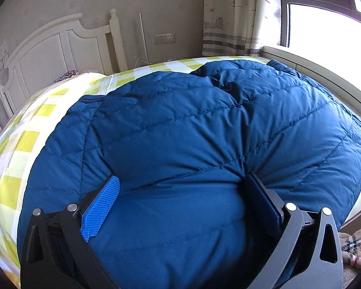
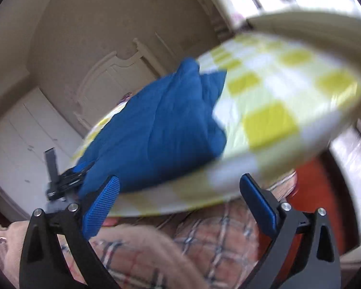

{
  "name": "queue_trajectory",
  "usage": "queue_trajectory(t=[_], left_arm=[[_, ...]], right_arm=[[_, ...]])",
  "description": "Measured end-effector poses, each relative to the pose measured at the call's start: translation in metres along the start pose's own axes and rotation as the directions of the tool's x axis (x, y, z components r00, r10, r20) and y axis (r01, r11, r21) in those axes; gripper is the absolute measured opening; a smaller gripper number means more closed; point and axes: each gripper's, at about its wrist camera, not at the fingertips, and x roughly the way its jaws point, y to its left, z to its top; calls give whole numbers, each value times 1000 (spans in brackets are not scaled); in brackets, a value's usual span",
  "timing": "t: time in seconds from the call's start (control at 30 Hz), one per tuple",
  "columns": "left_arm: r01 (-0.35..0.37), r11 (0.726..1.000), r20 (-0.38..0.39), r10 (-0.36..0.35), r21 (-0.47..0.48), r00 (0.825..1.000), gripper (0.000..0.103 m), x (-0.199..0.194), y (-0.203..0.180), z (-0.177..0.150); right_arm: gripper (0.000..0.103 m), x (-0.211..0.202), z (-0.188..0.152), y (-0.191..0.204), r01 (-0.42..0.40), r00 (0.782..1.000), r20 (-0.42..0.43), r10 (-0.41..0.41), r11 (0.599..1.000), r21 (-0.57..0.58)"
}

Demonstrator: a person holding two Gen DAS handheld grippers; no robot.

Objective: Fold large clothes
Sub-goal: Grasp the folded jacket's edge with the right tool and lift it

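Note:
A blue quilted down jacket (image 1: 192, 132) lies bunched on a bed with a yellow and white check sheet (image 1: 36, 120). My left gripper (image 1: 181, 177) is open wide and pressed down into the jacket's near part, so padding bulges up between its fingers. The right wrist view is tilted and blurred. There the jacket (image 2: 161, 125) lies on the left part of the bed (image 2: 276, 91), with the left gripper (image 2: 60, 183) at its near end. My right gripper (image 2: 180, 179) is open and holds nothing, just off the bed's near edge and clear of the jacket.
A white headboard (image 1: 48, 48) stands at the back left against the wall. A curtain (image 1: 231, 16) and a bright window (image 1: 325, 24) with a pale ledge (image 1: 312, 65) run along the right. Plaid cloth (image 2: 204, 236) lies below the bed's edge.

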Motion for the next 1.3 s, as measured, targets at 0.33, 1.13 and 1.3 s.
queue_trajectory(t=[0.33, 1.13, 1.3], left_arm=[[1, 1000, 0, -1, 0, 1000, 99, 1, 1, 0], [121, 987, -96, -131, -105, 987, 98, -7, 7, 43], [57, 990, -85, -68, -131, 994, 98, 23, 17, 112]], right_arm=[[91, 48, 24, 15, -82, 997, 11, 82, 996, -21], [32, 80, 54, 57, 30, 991, 128, -29, 999, -11], [31, 67, 51, 73, 33, 987, 160, -19, 996, -85]])
